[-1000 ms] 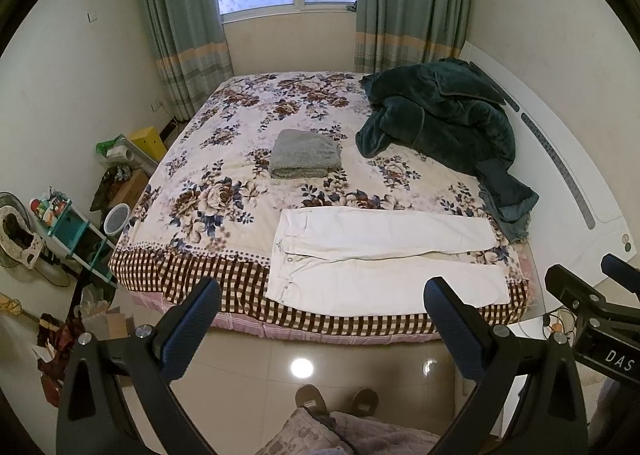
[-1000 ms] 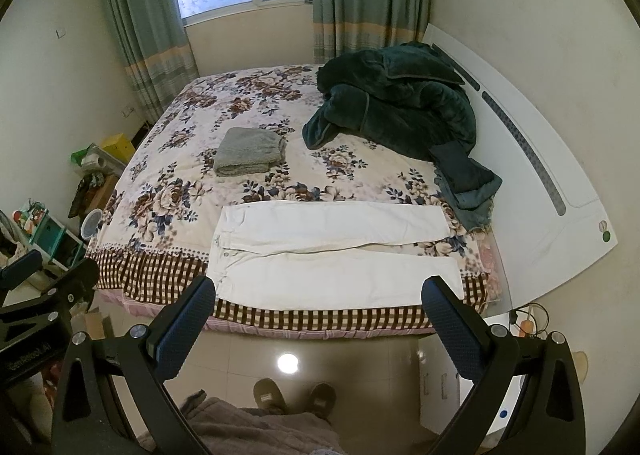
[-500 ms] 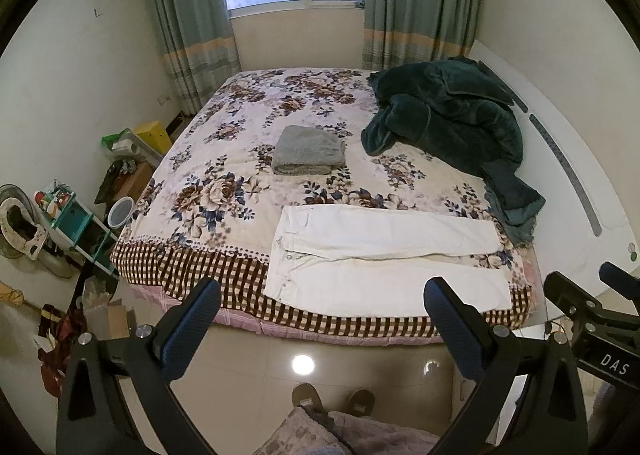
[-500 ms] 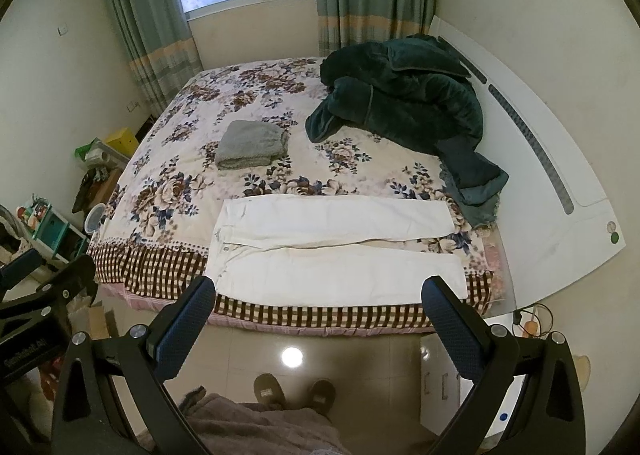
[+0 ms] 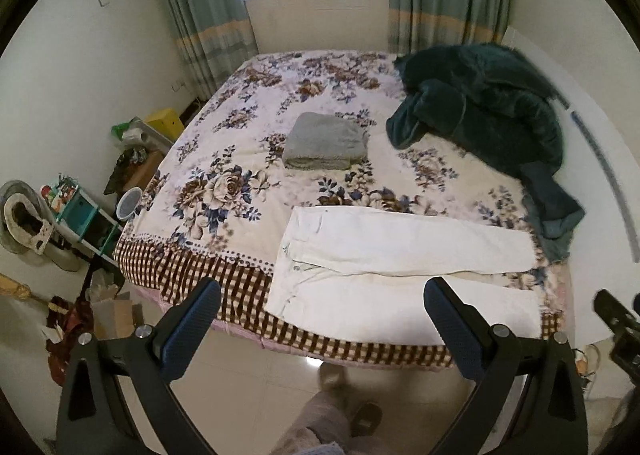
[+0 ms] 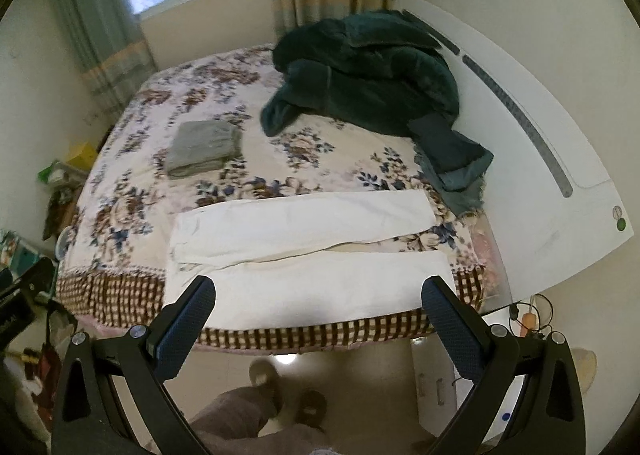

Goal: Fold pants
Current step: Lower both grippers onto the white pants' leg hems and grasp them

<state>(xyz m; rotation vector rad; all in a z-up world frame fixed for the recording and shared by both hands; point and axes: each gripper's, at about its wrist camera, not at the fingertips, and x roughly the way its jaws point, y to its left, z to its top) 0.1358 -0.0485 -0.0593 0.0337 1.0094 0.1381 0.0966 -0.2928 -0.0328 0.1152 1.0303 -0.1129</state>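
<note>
We see the bed [image 5: 224, 183] carrying white pants [image 5: 400, 267] laid flat along its near edge, a green blanket [image 5: 480, 107], and a folded grey towel [image 5: 326, 141]. Our left gripper [image 5: 320, 327] and right gripper [image 6: 318, 323] hover released, both empty.

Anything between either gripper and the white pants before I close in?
Nothing visible. The white pants lie flat at the bed's near edge, with only open floor before the left gripper and right gripper. The folded grey cloth and green blanket lie beyond.
</note>
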